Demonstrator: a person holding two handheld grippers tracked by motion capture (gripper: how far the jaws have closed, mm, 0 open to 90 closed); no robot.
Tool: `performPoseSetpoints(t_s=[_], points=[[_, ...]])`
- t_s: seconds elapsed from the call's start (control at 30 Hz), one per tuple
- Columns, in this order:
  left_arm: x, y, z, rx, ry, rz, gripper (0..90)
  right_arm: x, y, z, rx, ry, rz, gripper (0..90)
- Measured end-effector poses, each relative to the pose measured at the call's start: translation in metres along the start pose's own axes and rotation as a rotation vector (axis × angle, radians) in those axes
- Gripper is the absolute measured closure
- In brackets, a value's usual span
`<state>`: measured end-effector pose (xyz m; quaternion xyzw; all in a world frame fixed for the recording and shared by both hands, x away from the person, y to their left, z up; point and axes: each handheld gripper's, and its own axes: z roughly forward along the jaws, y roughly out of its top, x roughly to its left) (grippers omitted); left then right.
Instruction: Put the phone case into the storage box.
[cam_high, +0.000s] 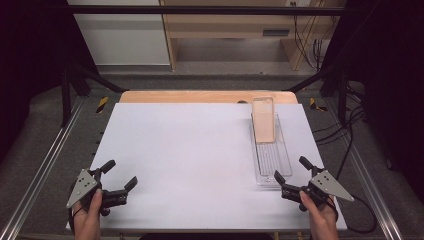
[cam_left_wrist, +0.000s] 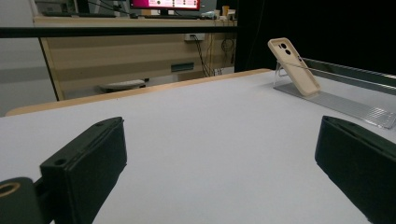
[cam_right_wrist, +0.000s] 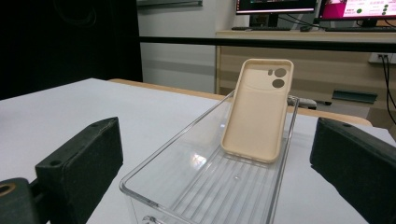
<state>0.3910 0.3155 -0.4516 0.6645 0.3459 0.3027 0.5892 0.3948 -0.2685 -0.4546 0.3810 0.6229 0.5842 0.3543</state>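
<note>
A beige phone case (cam_high: 263, 119) (cam_left_wrist: 294, 66) (cam_right_wrist: 258, 110) leans upright inside the far end of a clear plastic tray (cam_high: 274, 159) (cam_right_wrist: 187, 179) (cam_left_wrist: 355, 106) on the right side of the white table (cam_high: 190, 150). My right gripper (cam_high: 291, 175) (cam_right_wrist: 219, 177) rests open at the tray's near end, its jaws either side of the tray's front. My left gripper (cam_high: 120, 175) (cam_left_wrist: 219, 172) stands open over the bare near left of the table, with nothing between its jaws.
A wooden strip (cam_high: 200, 96) runs along the table's far edge. Metal rails (cam_high: 45, 165) flank both sides. Beyond stand a wooden desk (cam_right_wrist: 327, 51) with monitors (cam_right_wrist: 275, 6) and hanging cables (cam_high: 305, 35).
</note>
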Motion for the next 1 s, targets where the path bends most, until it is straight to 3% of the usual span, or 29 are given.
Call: performPoseSetpoints(t_s=[0.5, 1.0], points=[[-0.003, -0.001, 0.000, -0.006, -0.015, -0.003, 1.7, 0.005, -0.004, 0.011, 0.008, 0.020, 0.017, 2.8], [-0.008, 0.000, 0.003, -0.007, -0.012, 0.022, 2.0, 0.004, -0.008, 0.025, 0.028, 0.015, 0.021, 3.4]])
